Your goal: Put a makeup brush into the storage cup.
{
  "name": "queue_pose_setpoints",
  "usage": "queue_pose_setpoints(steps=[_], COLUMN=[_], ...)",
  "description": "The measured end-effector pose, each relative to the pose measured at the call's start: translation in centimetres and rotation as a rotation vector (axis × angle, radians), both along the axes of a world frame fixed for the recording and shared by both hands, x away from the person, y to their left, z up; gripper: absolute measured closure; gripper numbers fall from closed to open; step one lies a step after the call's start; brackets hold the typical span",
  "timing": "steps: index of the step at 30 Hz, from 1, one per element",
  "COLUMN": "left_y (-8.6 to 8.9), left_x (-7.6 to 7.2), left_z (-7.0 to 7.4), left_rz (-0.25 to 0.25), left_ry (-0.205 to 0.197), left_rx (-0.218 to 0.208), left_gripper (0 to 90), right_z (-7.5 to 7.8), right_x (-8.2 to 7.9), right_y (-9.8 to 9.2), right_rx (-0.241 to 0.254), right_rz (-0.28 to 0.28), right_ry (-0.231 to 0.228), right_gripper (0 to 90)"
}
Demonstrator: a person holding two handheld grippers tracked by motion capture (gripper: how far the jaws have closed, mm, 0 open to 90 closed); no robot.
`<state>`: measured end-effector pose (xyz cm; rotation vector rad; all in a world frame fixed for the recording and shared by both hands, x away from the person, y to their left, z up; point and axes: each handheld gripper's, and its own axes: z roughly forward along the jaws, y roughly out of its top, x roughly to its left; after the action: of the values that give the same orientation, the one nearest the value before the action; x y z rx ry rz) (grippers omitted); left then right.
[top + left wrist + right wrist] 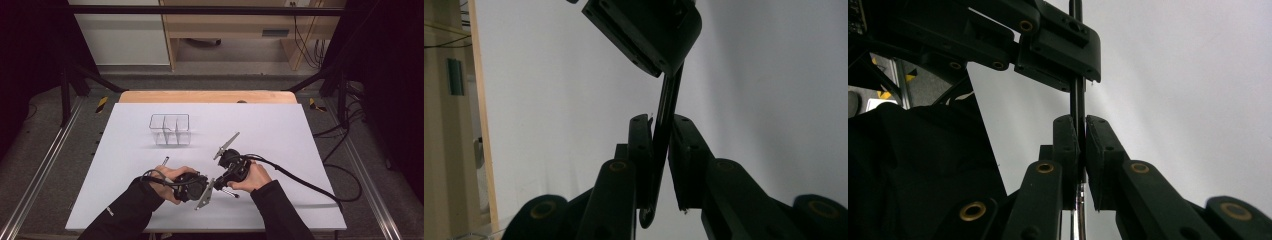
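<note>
A thin black pen (665,107) runs between both pairs of jaws. My left gripper (656,131) is shut on it, and the right gripper (644,30) grips the same pen farther up. In the right gripper view the pen (1077,95) stands upright with a silver part low down. My right gripper (1081,131) is shut on it, below the left gripper (1048,45). In the high view the two grippers meet tip to tip near the table's front middle, left gripper (209,186) and right gripper (220,179). One end of the pen (231,193) pokes out toward the front.
A clear plastic organizer (170,129) with several compartments stands on the white table (280,125) behind the hands. A second pen (164,161) lies just behind the left hand. A black sleeve (908,170) fills the left of the right gripper view. A cable (310,185) trails right.
</note>
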<state>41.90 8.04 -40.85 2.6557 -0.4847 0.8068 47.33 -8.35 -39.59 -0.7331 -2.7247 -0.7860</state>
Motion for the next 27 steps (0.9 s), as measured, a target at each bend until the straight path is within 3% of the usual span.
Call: queue_pose_setpoints(steps=[10, 17, 22, 27], left_y=[0.0, 0.2, 0.5, 0.7], left_x=[-0.3, -0.3, -0.2, 0.0], left_z=[0.0, 0.1, 0.3, 0.5], left_rz=[-0.019, -0.016, 0.009, 0.049], left_ry=[0.011, 0.018, 0.035, 0.07], left_rx=[0.02, 0.001, 0.0, -0.021], left_gripper=[83.0, 83.2, 83.2, 83.1], right_z=[0.1, 0.1, 0.8, 2.0], right_x=[-0.1, -0.1, -0.2, -0.1], right_y=[-0.1, -0.1, -0.5, -1.6], right_rx=[0.005, 0.016, 0.044, 0.071], right_rz=[0.013, 0.016, -0.018, -0.089], right_ry=[0.004, -0.004, -0.062, -0.176], right_gripper=[84.0, 83.1, 75.6, 67.8])
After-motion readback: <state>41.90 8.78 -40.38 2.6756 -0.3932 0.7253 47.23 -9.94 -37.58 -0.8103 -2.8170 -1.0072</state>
